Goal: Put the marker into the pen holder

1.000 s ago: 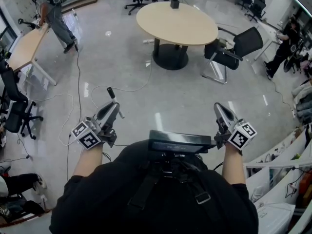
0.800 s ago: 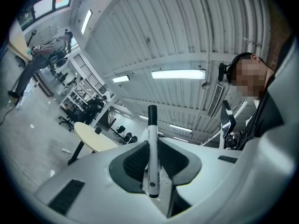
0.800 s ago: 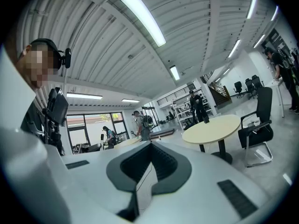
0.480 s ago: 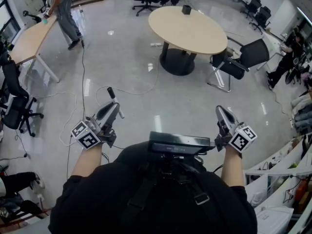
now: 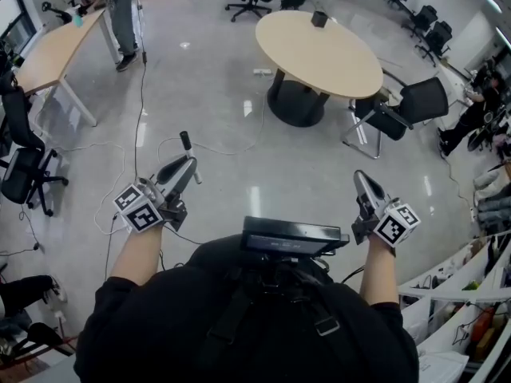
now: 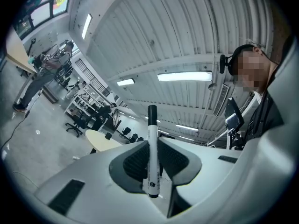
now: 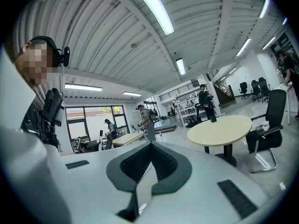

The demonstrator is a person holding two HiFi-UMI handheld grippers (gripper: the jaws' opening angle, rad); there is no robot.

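Marker [image 6: 152, 153] pinched in the left gripper [image 6: 153, 143], well short of the round table [image 5: 319, 50].
Its black cap juts past the jaws, over the floor on the table's near side. The pen holder [image 5: 320, 19] stands at the table's far edge. The right gripper [image 7: 149, 146], also short of the table, has its jaws pressed together, empty.

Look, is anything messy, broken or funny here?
Nothing is spilled or broken. Only loose cables snake across the shiny grey floor. The white marker with a black cap sticks up from the left gripper, pinched in its jaws, far from the small black pen holder on the round beige table.
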